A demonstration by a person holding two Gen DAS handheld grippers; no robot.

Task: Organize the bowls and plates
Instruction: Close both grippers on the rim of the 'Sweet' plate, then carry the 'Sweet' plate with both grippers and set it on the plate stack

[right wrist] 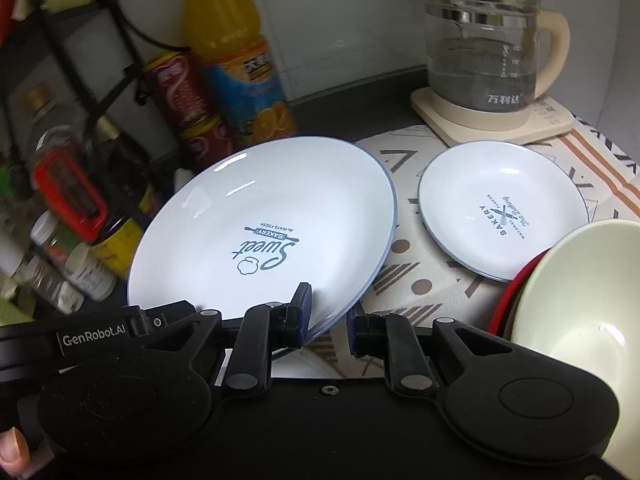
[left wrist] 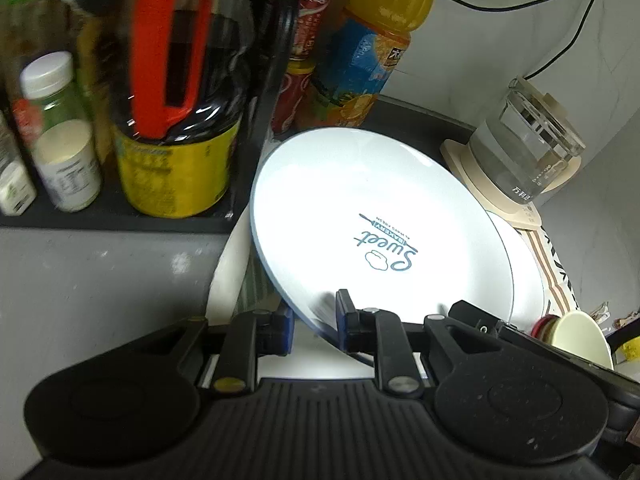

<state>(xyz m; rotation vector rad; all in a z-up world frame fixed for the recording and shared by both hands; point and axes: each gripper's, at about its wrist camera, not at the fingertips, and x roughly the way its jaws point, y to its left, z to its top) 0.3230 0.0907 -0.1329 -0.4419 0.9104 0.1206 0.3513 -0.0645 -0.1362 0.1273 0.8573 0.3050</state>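
A large white plate [left wrist: 360,208] with a blue rim and "Sweet Bakery" print hangs tilted above the counter. My left gripper [left wrist: 316,324] is shut on its near rim, one blue pad over the plate and one under. My right gripper [right wrist: 328,320] clamps the same large plate [right wrist: 260,208] just beside it. A smaller white plate [right wrist: 504,208] lies flat on the patterned cloth [right wrist: 404,248]. At the right edge a cream bowl [right wrist: 580,300] sits nested in a red bowl [right wrist: 508,300].
A glass kettle [right wrist: 480,48] on a beige base stands at the back right. An orange juice bottle [right wrist: 232,52] and red cans [right wrist: 180,92] stand by the wall. A black rack holds sauce bottles [left wrist: 180,160] on the left. A thumb [right wrist: 12,452] shows at the bottom left.
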